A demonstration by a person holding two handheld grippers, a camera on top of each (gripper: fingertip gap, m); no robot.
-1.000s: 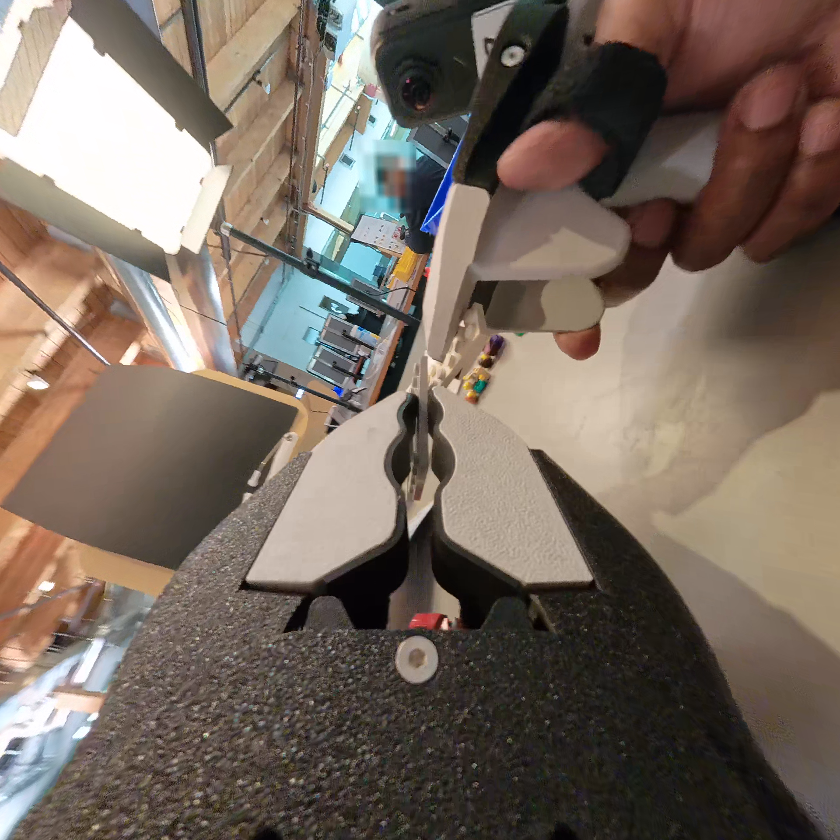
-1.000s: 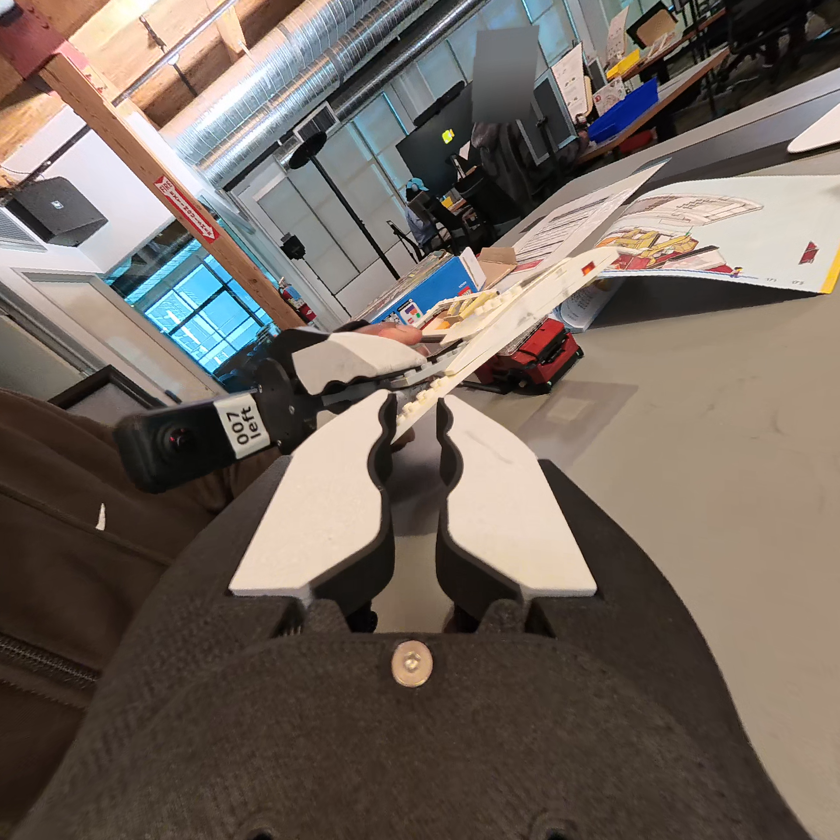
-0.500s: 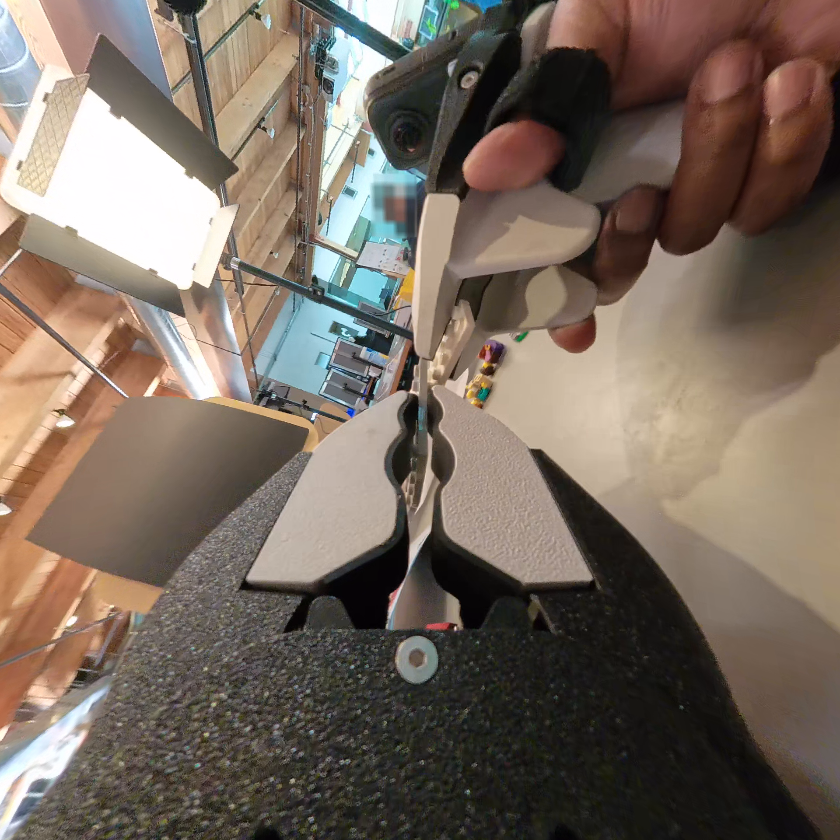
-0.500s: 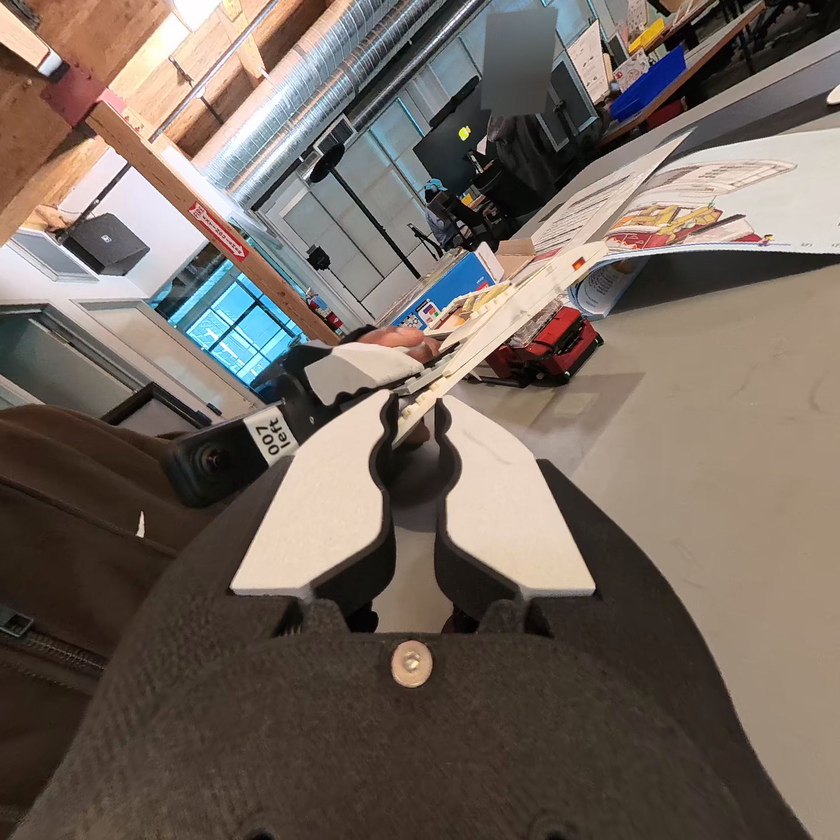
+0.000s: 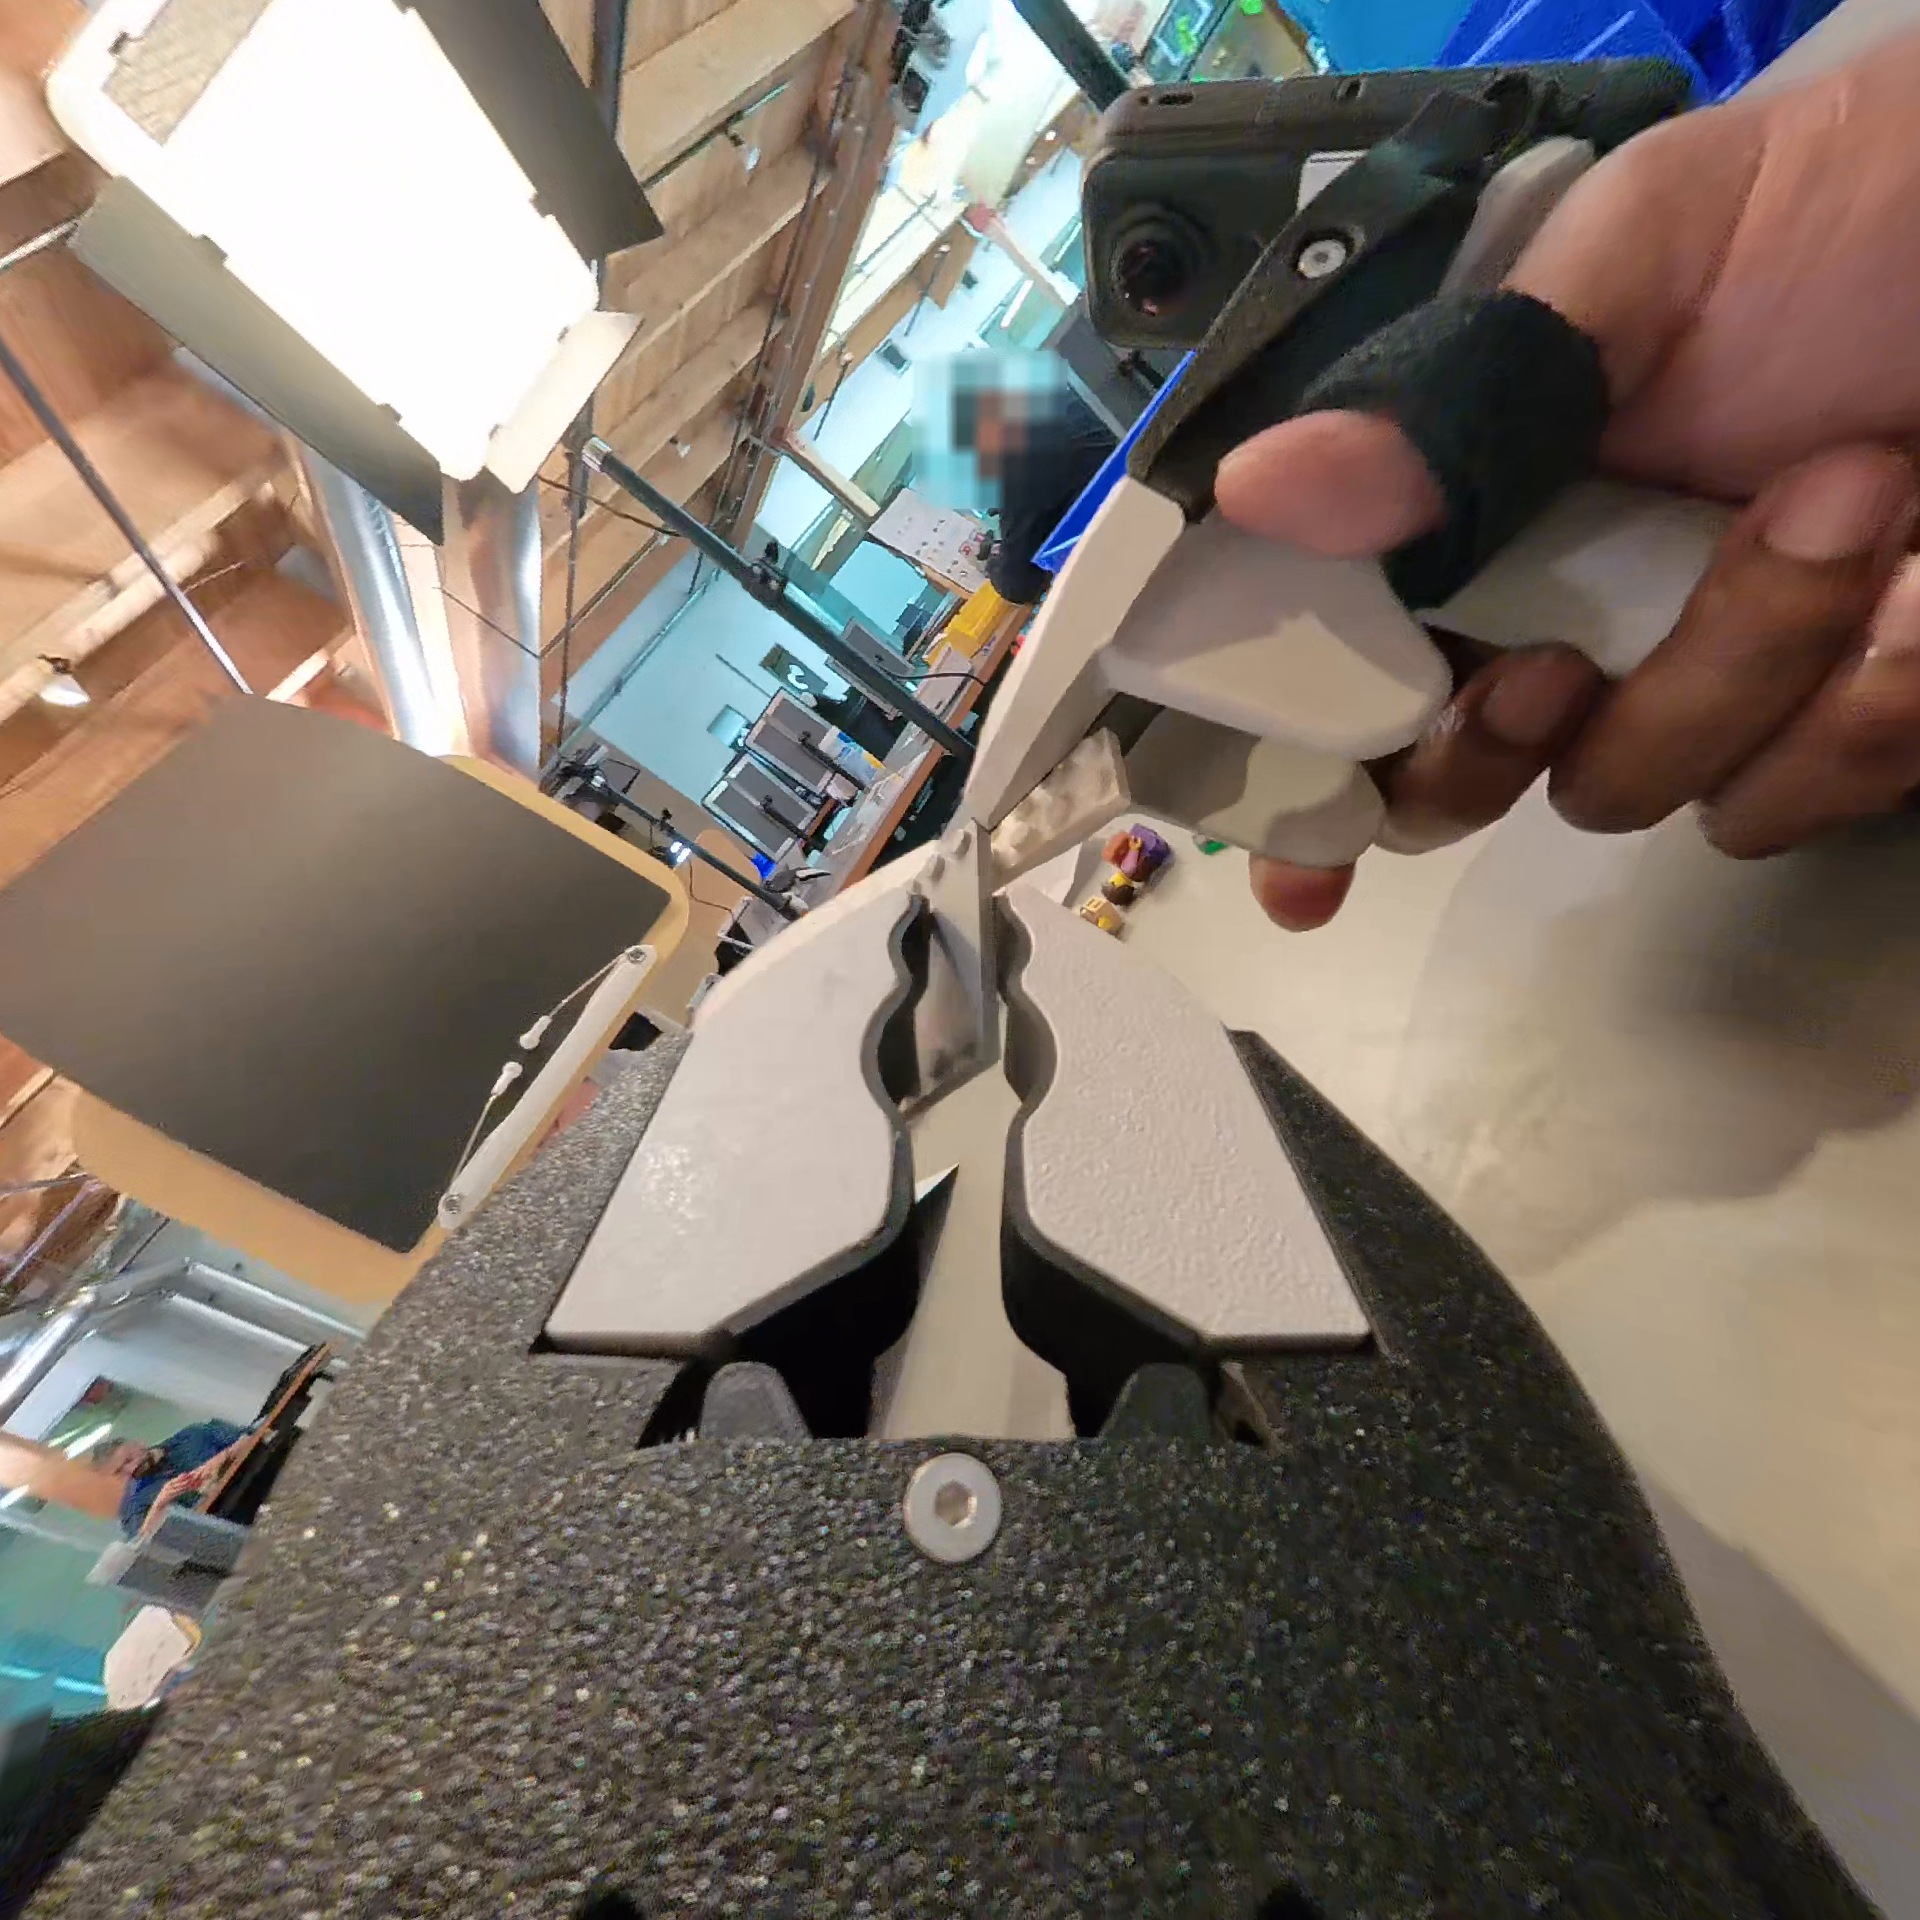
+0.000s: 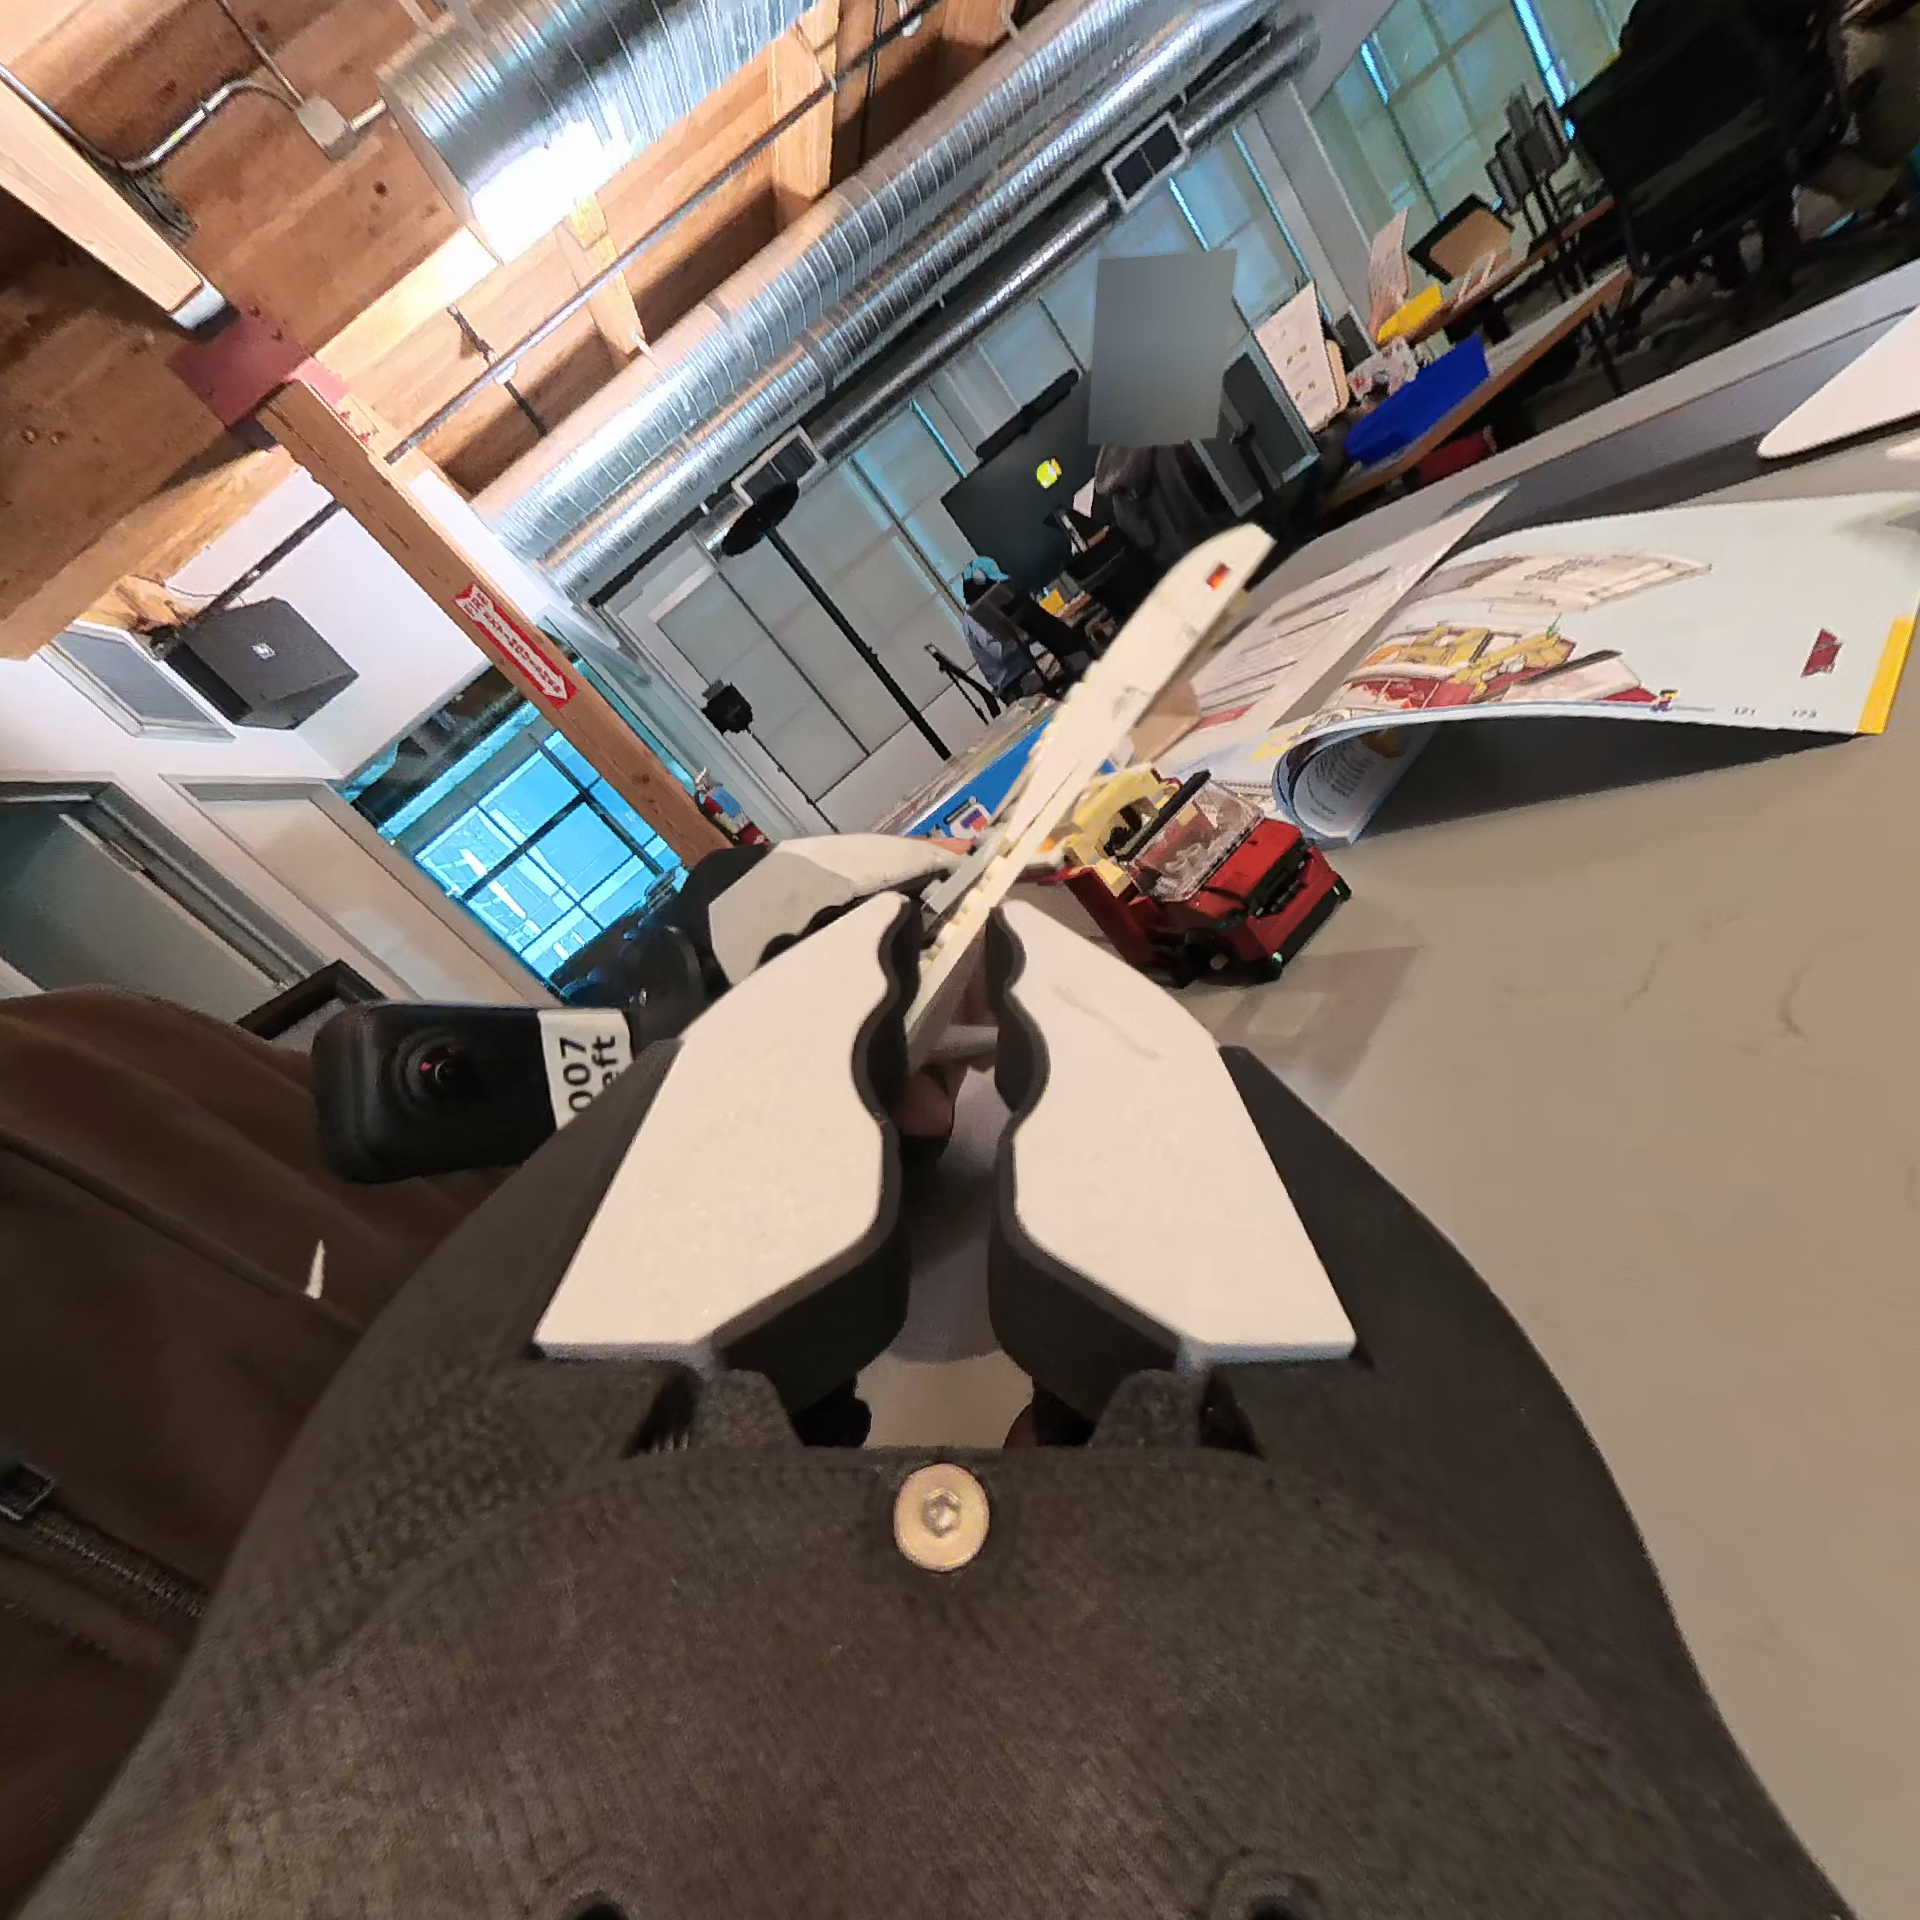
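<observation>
Left wrist view: going left to right, a black panel (image 5: 291,956) with a tan frame is filling the left side, a lit softbox (image 5: 343,208) is hanging above it. In the middle your left gripper (image 5: 961,914) is pinching a thin white brick-built plate (image 5: 971,977), seen edge-on; the jaws are nearly closed, both pads appearing to press on it, the plate running back between the fingers. Just past its far end, your right gripper (image 5: 1023,821) is coming in from the upper right and gripping the studded end of the same assembly. Your right hand (image 5: 1621,499) is wrapping that handle, thumb in a black sleeve. Small toy figures (image 5: 1127,868) are sitting on the grey table (image 5: 1558,1351) beyond.

Right wrist view: your brown jacket (image 6: 156,1299) is filling the left edge. Next, the left gripper's (image 6: 940,862) camera body and white fingers are reaching in and meeting the white plate (image 6: 1091,738). Your right gripper (image 6: 954,945) is clamping the near end of that plate, jaws narrow around it; it is slanting up and away to the right, off the table (image 6: 1558,1143). Right of it a red brick-built vehicle (image 6: 1216,894) is standing on the table, and an open instruction booklet (image 6: 1558,644) is lying farther right.
</observation>
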